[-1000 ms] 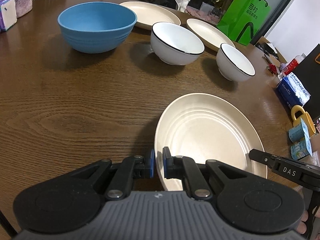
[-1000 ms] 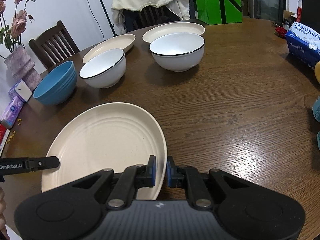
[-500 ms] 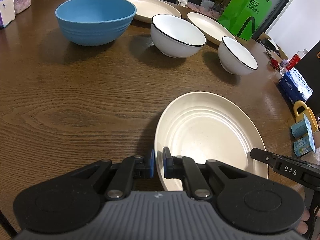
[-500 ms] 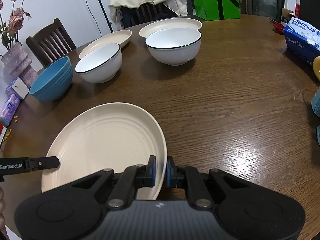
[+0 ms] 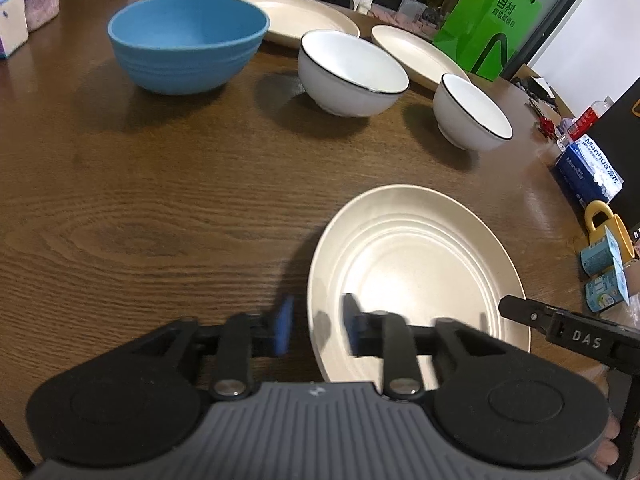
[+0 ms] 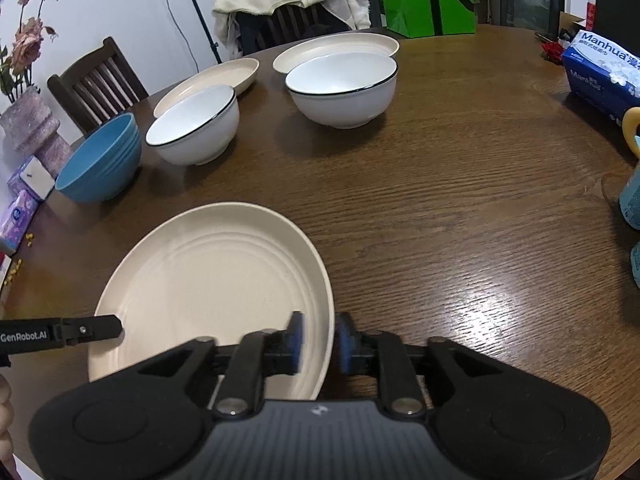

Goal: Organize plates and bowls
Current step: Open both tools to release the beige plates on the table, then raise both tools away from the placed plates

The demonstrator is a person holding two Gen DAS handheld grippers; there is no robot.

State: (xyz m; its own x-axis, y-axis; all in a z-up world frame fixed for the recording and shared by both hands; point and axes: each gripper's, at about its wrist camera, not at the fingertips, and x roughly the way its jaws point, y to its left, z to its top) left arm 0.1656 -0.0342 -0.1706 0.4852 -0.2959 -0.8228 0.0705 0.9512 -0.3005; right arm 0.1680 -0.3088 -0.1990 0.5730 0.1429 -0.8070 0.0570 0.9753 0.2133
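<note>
Dim indoor light; glare streaks the dark wooden surface [image 6: 492, 300] at right; blue claw pads [image 5: 283, 326] motion-blurred; fisheye edges bend.

Both grippers angled down over the plate's near rim, jaws just parted.

Left gripper [image 5: 315, 326] tilted steeply downward, blue pads [image 5: 283, 325] blurred, jaws having just been opening, plate [image 5: 416, 264] rim between them but untouched by either pad. Right gripper [image 6: 319, 342] pitched likewise, jaws also just opening, straddling the opposite rim with a gap on each side. Fingertips of a hand [image 5: 606, 446] visible at the lower right edge.
</note>
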